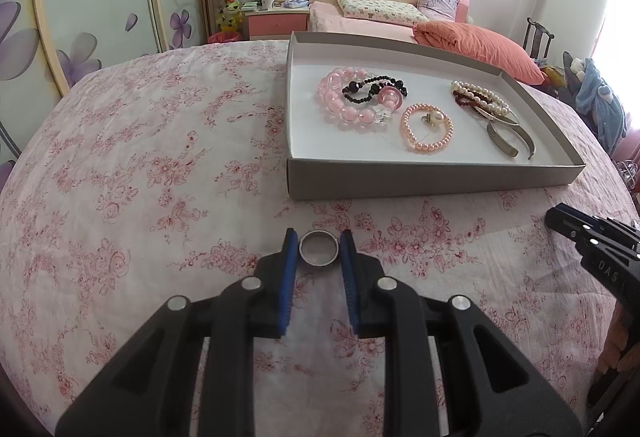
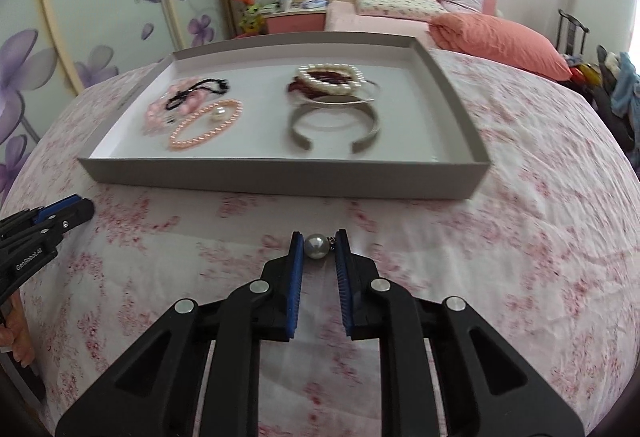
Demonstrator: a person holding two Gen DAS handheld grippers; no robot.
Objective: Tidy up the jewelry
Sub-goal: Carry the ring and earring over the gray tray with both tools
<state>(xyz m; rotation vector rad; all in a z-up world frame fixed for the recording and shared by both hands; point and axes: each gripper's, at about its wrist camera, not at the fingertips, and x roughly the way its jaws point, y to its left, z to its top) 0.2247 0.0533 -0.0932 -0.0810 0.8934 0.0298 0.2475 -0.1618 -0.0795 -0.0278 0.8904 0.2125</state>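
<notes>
My left gripper (image 1: 319, 246) is shut on a silver ring (image 1: 319, 248), held between its blue pads just above the floral cloth. My right gripper (image 2: 319, 246) is shut on a pearl earring (image 2: 317, 246), the pearl pinched between its pads with a small dark fitting on its right side. Ahead lies a shallow grey tray (image 1: 420, 179) (image 2: 280, 181). It holds pink bead bracelets (image 1: 346, 99), a black bead strand (image 1: 374, 89), a salmon pearl bracelet (image 1: 426, 127) (image 2: 206, 129), a white pearl bracelet (image 2: 332, 77) and silver cuffs (image 1: 508, 139) (image 2: 334, 129). Each gripper shows at the edge of the other's view.
The table is covered by a pink floral cloth (image 1: 140, 177). Behind it stand a bed with pink bedding (image 1: 472, 41), a nightstand (image 1: 276, 19) and a wardrobe with flower decals (image 1: 92, 17). A chair with clothes (image 1: 596, 101) is at the right.
</notes>
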